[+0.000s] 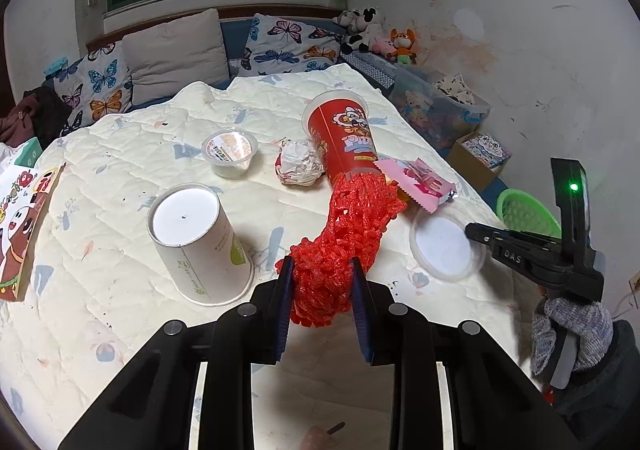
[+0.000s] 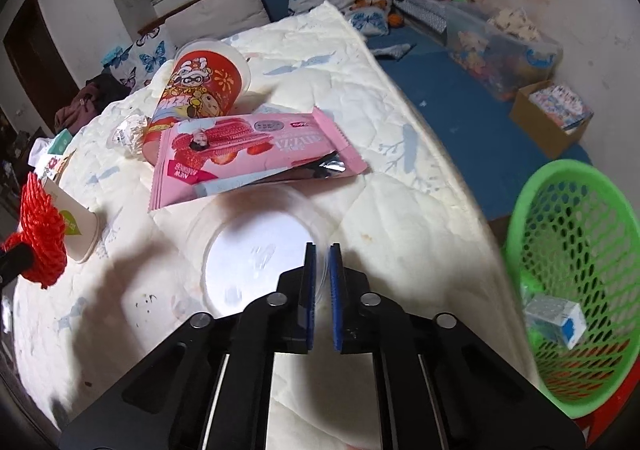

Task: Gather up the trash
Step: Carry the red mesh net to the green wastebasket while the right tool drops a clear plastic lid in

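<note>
My left gripper (image 1: 322,270) is shut on the near end of a red foam net (image 1: 348,226), which trails up across the quilt toward a lying red snack cup (image 1: 344,134). My right gripper (image 2: 322,254) is shut on the near rim of a clear plastic lid (image 2: 256,246) lying flat by the bed's right edge. A pink wrapper (image 2: 256,154) lies just behind the lid. An upturned white paper cup (image 1: 200,242), a clear pudding cup (image 1: 230,152) and a crumpled wrapper (image 1: 298,162) sit further left.
A green mesh basket (image 2: 576,274) stands on the floor right of the bed, with a small carton (image 2: 556,320) inside. A picture book (image 1: 20,226) lies at the quilt's left edge. Pillows (image 1: 176,50) line the headboard. A cardboard box (image 2: 552,118) stands by the wall.
</note>
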Demonstrator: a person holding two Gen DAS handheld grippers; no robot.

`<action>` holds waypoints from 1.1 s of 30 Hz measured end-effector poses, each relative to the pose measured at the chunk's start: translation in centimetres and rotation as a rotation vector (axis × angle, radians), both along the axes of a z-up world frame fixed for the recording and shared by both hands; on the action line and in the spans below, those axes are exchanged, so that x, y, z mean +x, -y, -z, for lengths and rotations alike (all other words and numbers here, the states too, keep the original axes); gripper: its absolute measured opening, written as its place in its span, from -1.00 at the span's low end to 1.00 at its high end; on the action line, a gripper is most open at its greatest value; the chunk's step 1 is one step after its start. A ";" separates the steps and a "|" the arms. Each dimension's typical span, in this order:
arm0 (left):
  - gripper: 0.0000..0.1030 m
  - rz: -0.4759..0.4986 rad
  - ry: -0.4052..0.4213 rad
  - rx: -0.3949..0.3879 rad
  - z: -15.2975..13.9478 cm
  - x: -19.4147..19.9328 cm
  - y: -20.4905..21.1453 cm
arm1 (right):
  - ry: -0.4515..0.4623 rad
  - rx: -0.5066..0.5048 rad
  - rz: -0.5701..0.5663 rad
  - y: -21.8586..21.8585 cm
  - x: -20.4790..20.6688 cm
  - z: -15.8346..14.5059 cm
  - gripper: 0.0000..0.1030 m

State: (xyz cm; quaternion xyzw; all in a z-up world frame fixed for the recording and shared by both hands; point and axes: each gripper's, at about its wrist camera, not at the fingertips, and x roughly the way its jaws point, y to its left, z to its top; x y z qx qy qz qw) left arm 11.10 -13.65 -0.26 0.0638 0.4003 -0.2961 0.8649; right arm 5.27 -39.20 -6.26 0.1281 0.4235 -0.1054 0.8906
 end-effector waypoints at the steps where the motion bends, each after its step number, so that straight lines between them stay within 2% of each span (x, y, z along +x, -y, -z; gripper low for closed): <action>1: -0.48 0.002 0.000 0.000 0.0 -0.1 0.1 | 0.003 -0.014 -0.001 -0.2 -0.3 -0.2 -0.90; 6: -0.48 0.019 -0.001 -0.006 -0.2 -0.6 0.6 | 0.019 -0.073 -0.009 -0.4 -2.7 -0.9 -0.91; 11: -0.48 0.058 -0.001 -0.022 -0.6 -1.6 2.0 | 0.049 -0.087 0.015 0.3 -5.4 -2.0 -0.91; 16: -0.48 0.103 -0.002 -0.021 -0.9 -2.5 4.1 | 0.067 -0.112 0.096 3.4 -8.0 -3.1 -0.91; 20: -0.48 0.141 -0.005 -0.027 -1.1 -3.3 6.1 | 0.049 -0.151 0.204 7.8 -10.2 -3.3 -0.90; 23: -0.48 0.168 -0.007 -0.031 -1.2 -3.7 7.7 | 0.014 -0.189 0.285 11.2 -11.7 -2.7 -0.90; 27: -0.48 0.200 -0.014 -0.027 -1.2 -4.2 10.1 | -0.033 -0.176 0.382 15.7 -13.1 -0.8 -0.90; 33: -0.48 0.244 -0.014 -0.008 -1.2 -4.8 13.7 | -0.082 -0.139 0.435 19.5 -13.0 2.0 -0.89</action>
